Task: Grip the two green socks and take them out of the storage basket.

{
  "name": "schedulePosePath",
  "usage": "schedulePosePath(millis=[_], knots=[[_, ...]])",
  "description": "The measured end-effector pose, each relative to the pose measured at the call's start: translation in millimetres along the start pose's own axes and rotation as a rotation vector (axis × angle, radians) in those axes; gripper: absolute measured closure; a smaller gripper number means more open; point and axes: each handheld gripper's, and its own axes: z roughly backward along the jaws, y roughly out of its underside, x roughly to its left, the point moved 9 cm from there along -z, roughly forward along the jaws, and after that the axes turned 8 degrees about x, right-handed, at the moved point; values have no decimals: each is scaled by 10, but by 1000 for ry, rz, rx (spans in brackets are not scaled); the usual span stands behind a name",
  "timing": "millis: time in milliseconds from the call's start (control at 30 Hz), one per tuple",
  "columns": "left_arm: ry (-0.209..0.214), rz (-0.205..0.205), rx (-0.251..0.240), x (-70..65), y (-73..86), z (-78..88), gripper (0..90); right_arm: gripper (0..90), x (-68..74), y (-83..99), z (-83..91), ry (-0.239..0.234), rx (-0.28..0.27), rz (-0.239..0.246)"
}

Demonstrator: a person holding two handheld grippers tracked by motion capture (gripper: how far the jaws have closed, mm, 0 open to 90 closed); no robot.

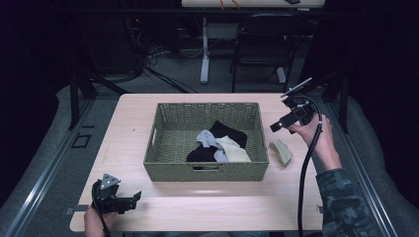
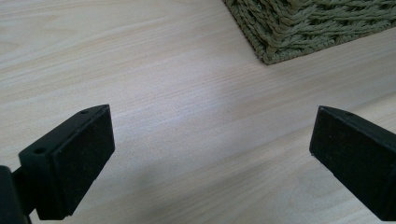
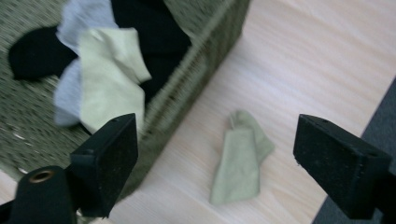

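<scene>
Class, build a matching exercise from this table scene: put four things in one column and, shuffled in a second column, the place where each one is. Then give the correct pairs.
Things:
1. woven basket
2. black sock
3. folded beige sock
4. left gripper

Places:
A. on the table, right of the basket
B. near the table's front left corner
C. middle of the table
D. inside the basket

Pairs: 1-C, 2-D, 3-A, 4-B
</scene>
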Motion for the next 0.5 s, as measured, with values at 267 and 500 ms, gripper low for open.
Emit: schedulePosePath(millis=[267, 500], knots=[[-1, 0, -4, 1, -1, 0, 0, 28, 365, -305, 66, 1, -33, 87], [-2, 2, -5, 1, 0, 1, 0, 0, 627, -506, -15, -6, -20, 144]])
